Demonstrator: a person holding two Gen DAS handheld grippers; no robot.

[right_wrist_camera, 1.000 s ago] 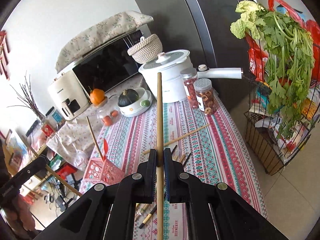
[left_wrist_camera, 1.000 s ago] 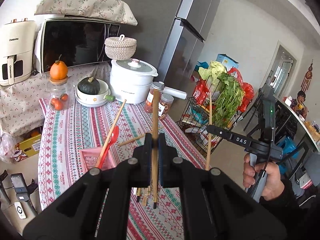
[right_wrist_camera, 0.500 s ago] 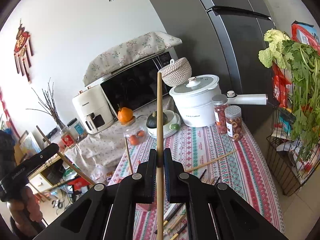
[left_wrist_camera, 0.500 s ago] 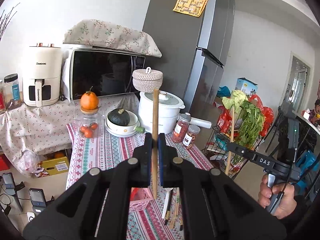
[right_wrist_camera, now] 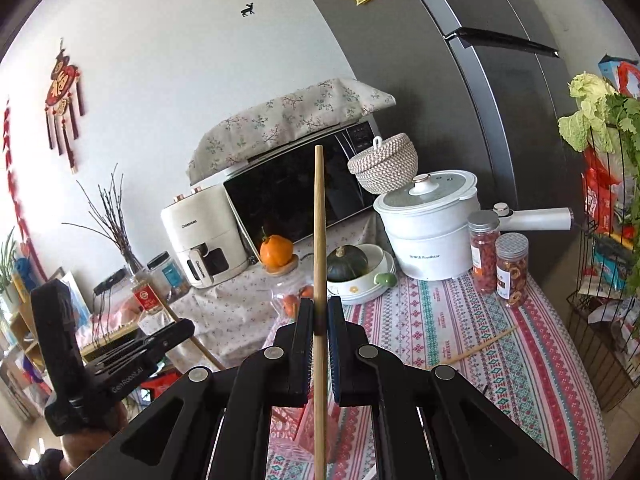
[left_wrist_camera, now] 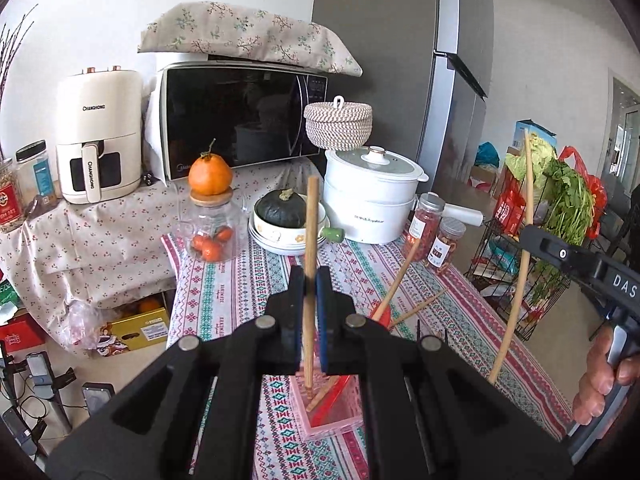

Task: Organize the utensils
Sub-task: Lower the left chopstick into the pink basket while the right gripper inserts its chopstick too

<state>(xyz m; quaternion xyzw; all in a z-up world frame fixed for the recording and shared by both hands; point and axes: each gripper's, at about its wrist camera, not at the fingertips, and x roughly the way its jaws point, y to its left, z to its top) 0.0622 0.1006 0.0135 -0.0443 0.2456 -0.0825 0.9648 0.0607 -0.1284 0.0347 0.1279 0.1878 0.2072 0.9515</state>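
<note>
My left gripper is shut on a wooden chopstick that stands almost upright. Its lower tip shows against the inside of the pink basket on the patterned tablecloth. A red spoon and another chopstick lean in the basket. My right gripper is shut on a second upright chopstick, and from the left wrist that right gripper is at the right, beside the basket. The left gripper is at the lower left of the right wrist view. A loose chopstick lies on the table.
At the table's back stand a white pot, two snack jars, a bowl with a squash and a glass jar topped by an orange. A microwave, an air fryer and a fridge are behind. A wire rack with greens is right.
Both grippers keep their chopsticks. The left chopstick's tip has come from beside the pink basket to over its inside. The right gripper has come closer to the left one.
</note>
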